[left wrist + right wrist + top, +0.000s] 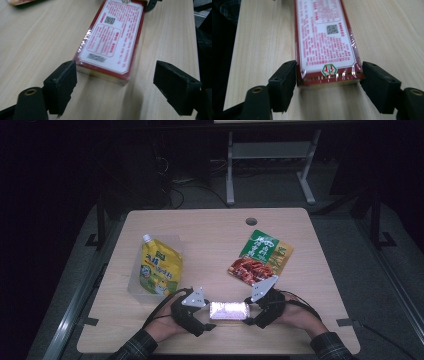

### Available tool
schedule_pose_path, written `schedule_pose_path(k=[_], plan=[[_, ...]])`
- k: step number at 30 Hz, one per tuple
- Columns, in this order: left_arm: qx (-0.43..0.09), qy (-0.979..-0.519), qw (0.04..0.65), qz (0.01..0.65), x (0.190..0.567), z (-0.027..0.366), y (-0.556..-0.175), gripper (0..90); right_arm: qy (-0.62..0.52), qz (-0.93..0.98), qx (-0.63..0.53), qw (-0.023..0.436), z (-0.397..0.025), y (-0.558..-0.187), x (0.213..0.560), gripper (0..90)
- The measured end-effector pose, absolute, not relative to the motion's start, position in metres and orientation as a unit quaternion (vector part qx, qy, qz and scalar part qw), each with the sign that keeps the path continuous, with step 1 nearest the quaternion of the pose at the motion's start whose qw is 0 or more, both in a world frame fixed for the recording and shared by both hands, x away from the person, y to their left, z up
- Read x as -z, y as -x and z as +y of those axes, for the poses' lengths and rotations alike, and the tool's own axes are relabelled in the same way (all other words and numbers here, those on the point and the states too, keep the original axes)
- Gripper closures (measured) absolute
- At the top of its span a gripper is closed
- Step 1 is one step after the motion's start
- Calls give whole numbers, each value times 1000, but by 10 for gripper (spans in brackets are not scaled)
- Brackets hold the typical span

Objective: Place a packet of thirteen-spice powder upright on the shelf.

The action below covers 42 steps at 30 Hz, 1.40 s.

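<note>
High view: the left gripper and the right gripper, each carried in a hand, face one another across the near middle of the pale wooden table. Between them lies the flat rectangular box, red-edged with a white printed panel and wrapped in clear film. Its long axis runs left to right, one short end toward each gripper. A yellow spouted refill pouch lies well apart at the far left, and a green and red snack packet at the far right.

Left gripper view: the jaws stand wide apart with nothing held. The box lies just ahead of them and somewhat left of centre, its near left corner close against the left jaw; whether they touch cannot be told. The right jaw stands clear. The long axis runs away from the camera, tilted to the right.

Right gripper view: the jaws bracket the near short end of the box, the left jaw close against its side, the right jaw at its corner. A firm clamp cannot be confirmed. The long axis runs straight away between the jaws, and the box rests flat on the table.
</note>
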<state>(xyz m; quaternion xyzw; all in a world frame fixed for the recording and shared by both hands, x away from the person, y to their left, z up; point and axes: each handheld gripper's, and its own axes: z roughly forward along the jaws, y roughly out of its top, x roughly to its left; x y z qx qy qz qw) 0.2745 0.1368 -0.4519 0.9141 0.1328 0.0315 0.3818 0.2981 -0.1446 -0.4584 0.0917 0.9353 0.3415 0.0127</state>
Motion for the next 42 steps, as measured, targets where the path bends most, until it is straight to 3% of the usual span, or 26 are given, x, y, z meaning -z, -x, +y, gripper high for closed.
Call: schedule_pose_path(k=[11,15,21,24,42], plan=[[-37,-912,383,144,450,141,-278,253,-83,940,-331,20,-142,-295,460,313],[-44,-903,402,147,446,143,-279,395,-84,940,-331,22,-143,-294,460,316],[-51,-899,406,154,439,142,-282,768,-77,943,-323,21,-149,-290,455,319],[-40,-903,402,149,440,138,-284,896,-78,942,-326,24,-152,-290,450,321],[-16,-903,395,170,449,129,-290,897,-79,918,-386,32,-144,-287,405,323]])
